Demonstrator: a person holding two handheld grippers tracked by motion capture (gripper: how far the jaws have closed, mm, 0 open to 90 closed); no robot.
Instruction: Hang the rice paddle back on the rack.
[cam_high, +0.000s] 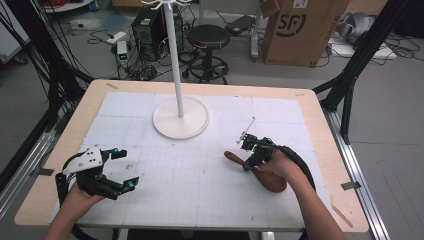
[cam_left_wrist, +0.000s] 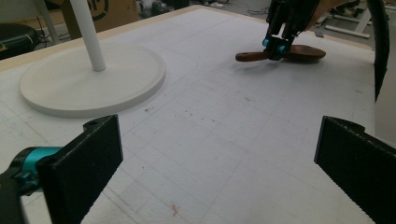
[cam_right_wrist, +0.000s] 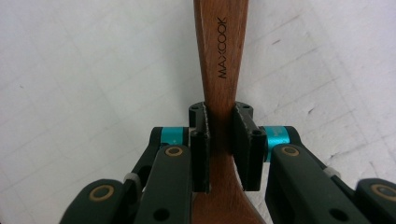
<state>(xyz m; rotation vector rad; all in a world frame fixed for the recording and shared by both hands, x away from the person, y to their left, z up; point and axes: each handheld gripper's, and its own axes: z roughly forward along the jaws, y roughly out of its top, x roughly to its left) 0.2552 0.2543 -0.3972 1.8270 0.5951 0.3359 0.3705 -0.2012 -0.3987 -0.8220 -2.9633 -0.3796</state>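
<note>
A dark wooden spoon (cam_high: 272, 181) marked MAXCOOK lies on the white gridded mat (cam_high: 200, 170) at the right. Its handle points left and away from the person. My right gripper (cam_high: 248, 165) is shut on the handle, and in the right gripper view both pads press the sides of the spoon (cam_right_wrist: 222, 56) at the gripper (cam_right_wrist: 221, 140). My left gripper (cam_high: 126, 168) is held at the front left with its jaws wide open and nothing between them. The left gripper view looks past the left gripper (cam_left_wrist: 219, 163) to the spoon (cam_left_wrist: 303, 52) and the right gripper (cam_left_wrist: 275, 45).
A white stand with a round base (cam_high: 180, 117) and a tall pole (cam_high: 173, 50) rises at the mat's far middle, and its base (cam_left_wrist: 93, 79) lies ahead of the left gripper. Beyond the table are a stool (cam_high: 208, 37), a cardboard box (cam_high: 300, 27) and cables.
</note>
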